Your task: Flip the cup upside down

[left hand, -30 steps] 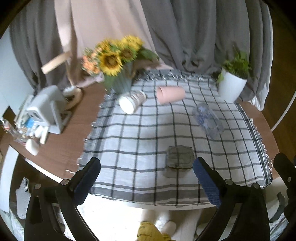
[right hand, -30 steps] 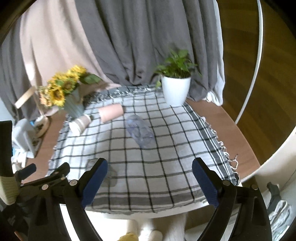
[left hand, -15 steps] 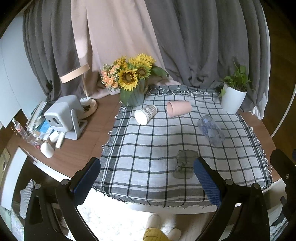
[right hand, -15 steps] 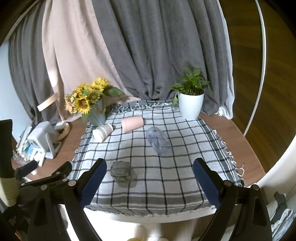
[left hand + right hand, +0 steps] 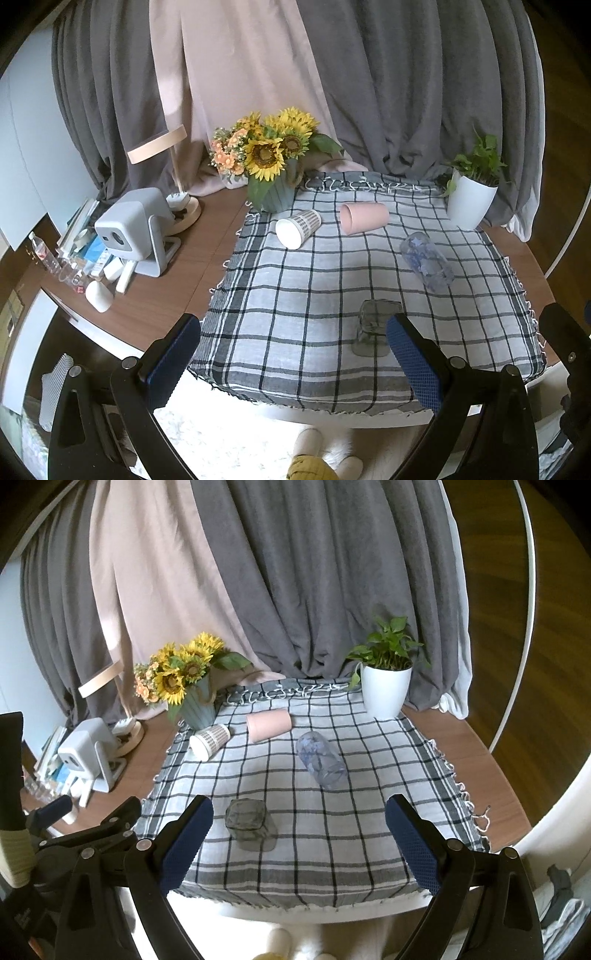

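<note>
Both grippers hang off the table's near edge, left gripper (image 5: 291,354) and right gripper (image 5: 297,834) spread wide, grasping nothing; the grey glass cup (image 5: 250,823) stands upside down on the checked cloth (image 5: 332,849) near its front edge, while the clear cup (image 5: 320,757), pink cup (image 5: 269,724) and patterned cup (image 5: 209,740) lie sideways toward the back

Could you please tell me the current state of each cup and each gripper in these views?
Dark smoky glass cup: upside down.
Clear blue-patterned glass cup: on its side.
Pink plastic cup: on its side.
White striped paper cup: on its side.
Left gripper: open, empty.
Right gripper: open, empty.
</note>
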Action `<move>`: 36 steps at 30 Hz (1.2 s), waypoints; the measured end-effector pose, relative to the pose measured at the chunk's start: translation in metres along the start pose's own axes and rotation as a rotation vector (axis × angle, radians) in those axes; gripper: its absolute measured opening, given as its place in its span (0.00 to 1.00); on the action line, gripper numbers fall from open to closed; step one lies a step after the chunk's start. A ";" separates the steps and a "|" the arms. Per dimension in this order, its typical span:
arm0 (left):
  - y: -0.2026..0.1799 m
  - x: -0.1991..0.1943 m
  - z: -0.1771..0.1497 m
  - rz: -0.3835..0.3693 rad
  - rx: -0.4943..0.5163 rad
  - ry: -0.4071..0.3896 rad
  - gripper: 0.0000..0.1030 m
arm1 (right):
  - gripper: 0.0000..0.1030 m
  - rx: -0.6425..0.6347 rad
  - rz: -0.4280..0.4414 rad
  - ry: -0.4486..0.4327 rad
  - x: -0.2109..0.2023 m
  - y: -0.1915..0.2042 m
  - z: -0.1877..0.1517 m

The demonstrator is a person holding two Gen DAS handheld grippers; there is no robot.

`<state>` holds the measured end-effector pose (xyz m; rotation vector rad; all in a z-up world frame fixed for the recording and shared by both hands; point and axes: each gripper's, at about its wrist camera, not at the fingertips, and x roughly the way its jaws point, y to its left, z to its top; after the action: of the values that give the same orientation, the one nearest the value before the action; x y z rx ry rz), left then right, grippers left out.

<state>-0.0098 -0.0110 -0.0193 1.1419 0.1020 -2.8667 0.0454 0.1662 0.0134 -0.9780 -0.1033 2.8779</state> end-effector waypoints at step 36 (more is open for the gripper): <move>0.001 -0.003 0.004 0.000 -0.008 -0.019 0.99 | 0.92 -0.013 0.003 -0.010 0.002 0.002 0.000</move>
<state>-0.0103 -0.0125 -0.0149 1.1126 0.1117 -2.8738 0.0438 0.1641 0.0123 -0.9675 -0.1211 2.8889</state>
